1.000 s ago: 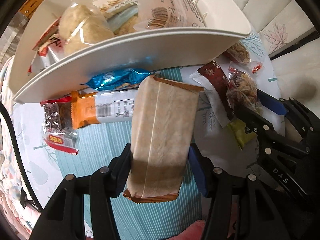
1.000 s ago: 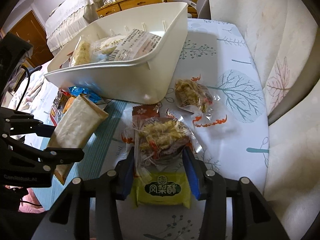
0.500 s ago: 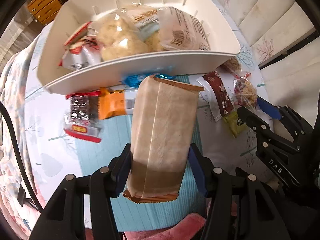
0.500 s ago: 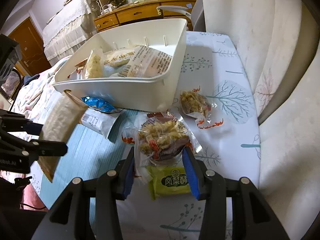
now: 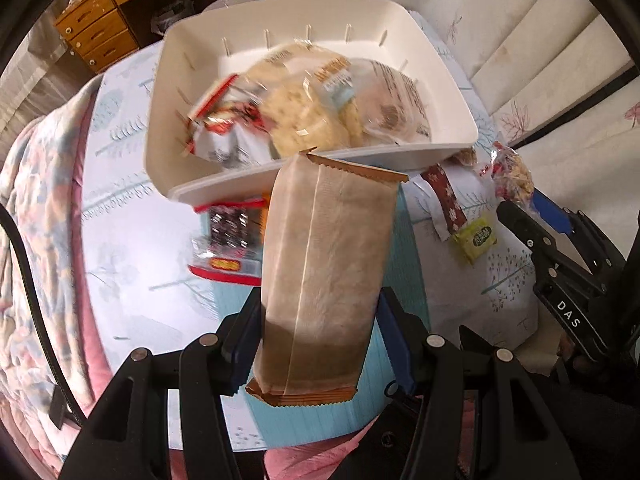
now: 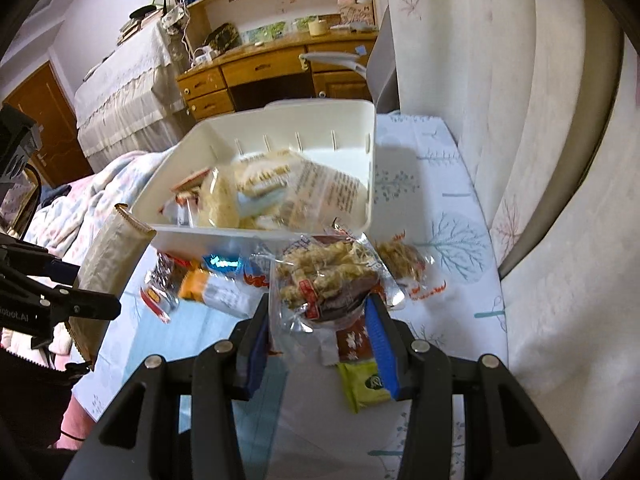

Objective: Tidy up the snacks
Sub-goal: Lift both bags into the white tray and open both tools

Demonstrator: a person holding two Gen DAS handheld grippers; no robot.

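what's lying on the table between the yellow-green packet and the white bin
A dark red snack packet lies between the yellow-green packet and the white bin, in the left wrist view.

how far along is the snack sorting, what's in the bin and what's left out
Done: several packets already lie in the white bin. In hand: the left gripper holds a tan wrapped bar lifted near the bin's rim, and the right gripper holds a clear bag of noodle snack. Left on the table: a green packet, a blue wrapper, an orange-ended packet, another clear bag.
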